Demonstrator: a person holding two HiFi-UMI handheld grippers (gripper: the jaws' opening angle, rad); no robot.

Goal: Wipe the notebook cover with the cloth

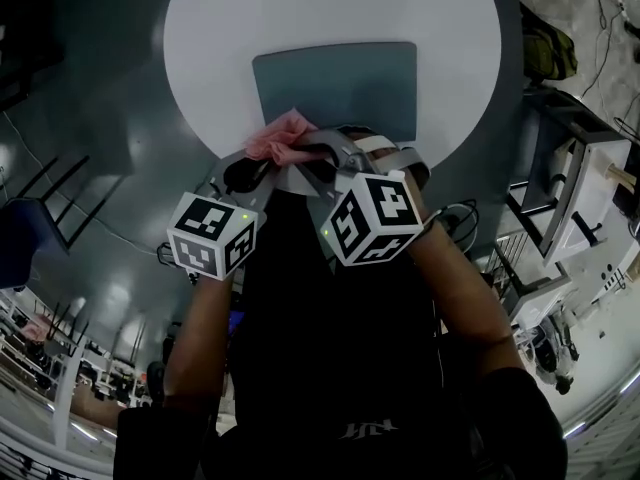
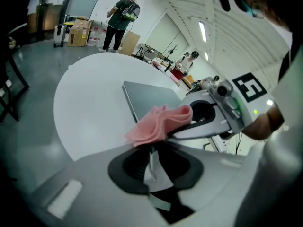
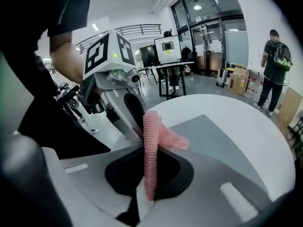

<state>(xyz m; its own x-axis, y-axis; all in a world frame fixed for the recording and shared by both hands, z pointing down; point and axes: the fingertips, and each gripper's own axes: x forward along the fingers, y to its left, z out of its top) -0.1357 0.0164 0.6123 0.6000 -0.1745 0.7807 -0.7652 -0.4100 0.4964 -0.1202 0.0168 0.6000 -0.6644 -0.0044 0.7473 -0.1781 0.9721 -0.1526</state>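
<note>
Cloth [image 1: 280, 136] gripped by left gripper [image 2: 152, 149] and right gripper [image 3: 149, 164] at notebook [image 1: 340, 83] edge.

There are two grippers, the left gripper [image 2: 151, 148] and the right gripper [image 3: 149, 150]. Each carries one marker cube behind its jaws, so two cubes in all: the left cube [image 1: 210, 233] and the right cube [image 1: 375, 218]. One pink cloth [image 1: 280, 138] is pinched in both pairs of jaws. One grey notebook [image 1: 340, 83] lies just beyond the jaws on the one round white table [image 1: 220, 28]. One standing person with a backpack [image 3: 274, 70] is far beyond the jaws.
</note>
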